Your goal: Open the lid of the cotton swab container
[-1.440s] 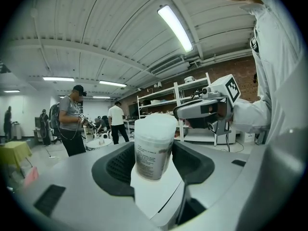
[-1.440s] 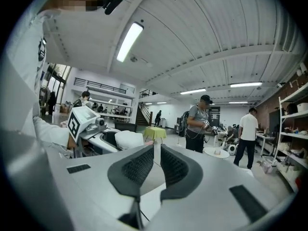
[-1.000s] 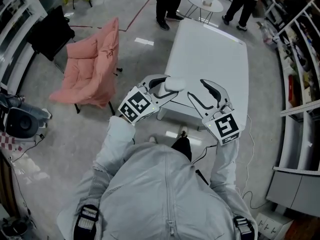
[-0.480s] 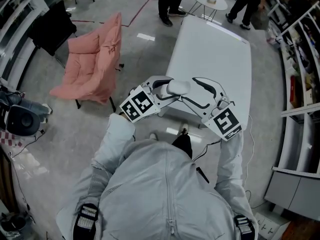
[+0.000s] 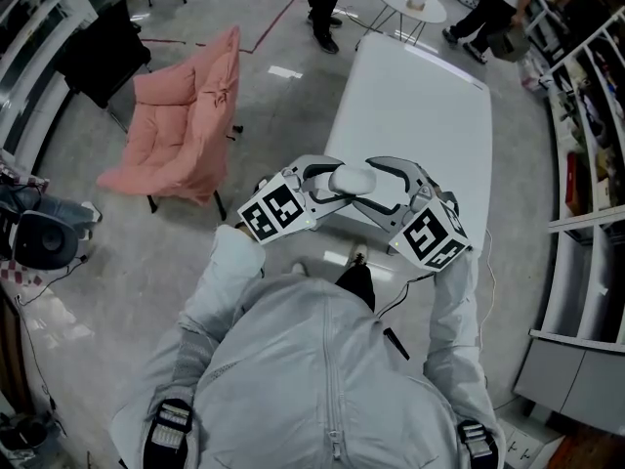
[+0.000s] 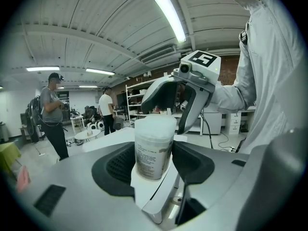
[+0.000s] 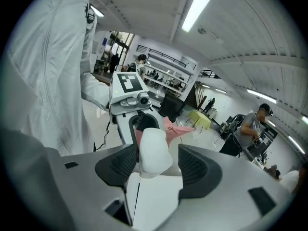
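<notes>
L: left gripper jaws clamped on cotton swab container | R: right gripper jaws opening, container's lid end between them, unpinched | pose: grippers facing tip to tip before chest

I wear a pale grey jacket, its zip running straight down the middle, the fabric creased, with long loose sleeves of the same grey covering both arms.
</notes>
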